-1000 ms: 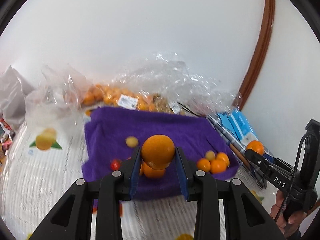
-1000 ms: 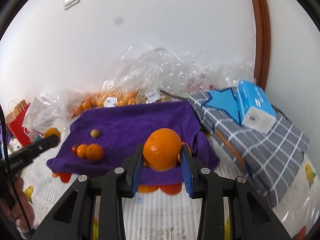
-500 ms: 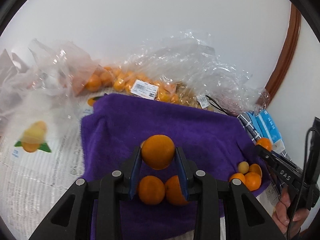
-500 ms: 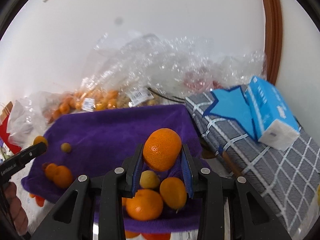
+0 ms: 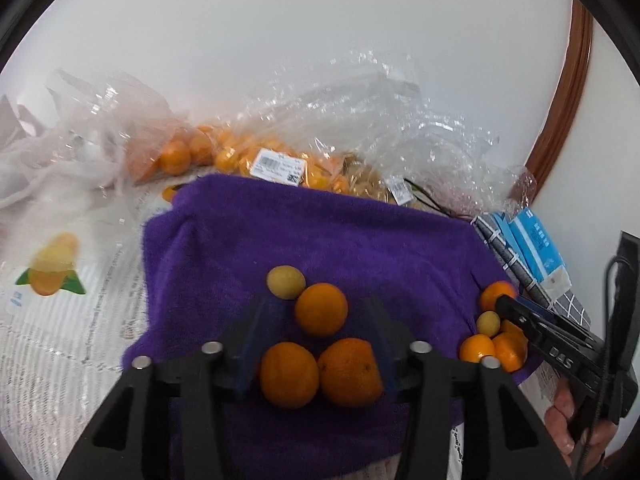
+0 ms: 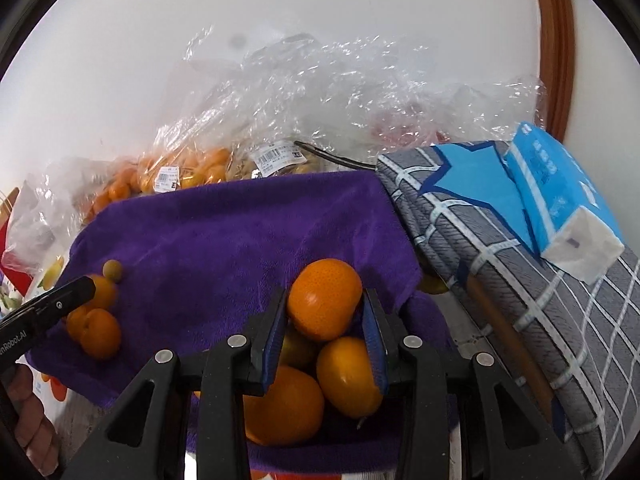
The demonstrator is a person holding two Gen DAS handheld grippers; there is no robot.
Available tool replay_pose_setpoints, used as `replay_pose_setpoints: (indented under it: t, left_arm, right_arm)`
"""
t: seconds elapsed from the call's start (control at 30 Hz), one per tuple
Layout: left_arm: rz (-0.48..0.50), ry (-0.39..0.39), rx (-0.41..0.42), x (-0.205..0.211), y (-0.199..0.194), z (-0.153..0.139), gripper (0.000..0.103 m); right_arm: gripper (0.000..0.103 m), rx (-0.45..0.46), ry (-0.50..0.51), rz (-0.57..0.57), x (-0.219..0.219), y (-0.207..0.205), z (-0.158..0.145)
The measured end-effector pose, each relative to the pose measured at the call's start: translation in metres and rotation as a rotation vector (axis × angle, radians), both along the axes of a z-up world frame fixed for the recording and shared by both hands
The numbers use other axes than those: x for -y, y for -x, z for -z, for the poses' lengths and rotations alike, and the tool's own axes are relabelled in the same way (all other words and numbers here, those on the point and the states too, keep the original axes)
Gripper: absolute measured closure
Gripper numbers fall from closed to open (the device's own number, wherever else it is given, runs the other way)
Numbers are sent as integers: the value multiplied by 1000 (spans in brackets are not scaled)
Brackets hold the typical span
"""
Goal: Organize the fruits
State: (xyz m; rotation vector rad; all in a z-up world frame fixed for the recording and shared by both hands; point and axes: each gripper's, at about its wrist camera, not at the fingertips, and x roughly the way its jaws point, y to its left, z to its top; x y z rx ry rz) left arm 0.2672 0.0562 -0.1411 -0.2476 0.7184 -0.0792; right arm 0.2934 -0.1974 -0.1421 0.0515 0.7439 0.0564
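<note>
Background stuff: a blue tissue pack (image 6: 560, 196) sits on a grey checked cloth (image 6: 520, 280) with a blue star. Brown wooden trim (image 6: 554, 40) runs up the white wall (image 6: 280, 8) right behind that pack.

Home setting: printed tablecloth (image 5: 60, 344), purple towel (image 5: 320, 240) with oranges (image 5: 321, 309), plastic grocery bags (image 6: 280, 120), tissue pack (image 6: 560, 196), plain wall, wooden trim (image 6: 554, 40).

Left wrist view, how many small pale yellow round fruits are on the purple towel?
2. One small pale yellow round fruit lies mid-towel, touching a round orange fruit; the other sits among oranges at the purple towel's right edge. Others may be hidden.
</note>
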Motion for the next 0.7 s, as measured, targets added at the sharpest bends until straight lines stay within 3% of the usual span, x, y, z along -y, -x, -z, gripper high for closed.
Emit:
replay_pose_setpoints:
  t: [0.17,0.27,0.37,0.53,0.6,0.67,0.7]
  left_arm:
    - [0,26,-21,0,27,-22,49]
    - [-21,-46,2,10,62,-45,41]
    - [-28,-86,28,20,96,-71,26]
    - [-22,-134,63,35,145,-104,16]
    - [-26,-172,79,43,163,-113,14]
    - [-25,-193,86,48,177,-119,12]
    - [-24,-197,86,51,184,-121,12]
  right_arm:
    - [49,38,-36,17,-4,39,-29]
    - [40,44,-5,12,-13,74,-50]
    - [39,29,49,19,-22,108,-67]
    - [39,6,52,46,-25,164,-86]
    - [31,27,52,58,-24,186,-93]
    - [16,54,51,59,-23,206,-99]
    - [14,63,48,54,-23,216,-103]
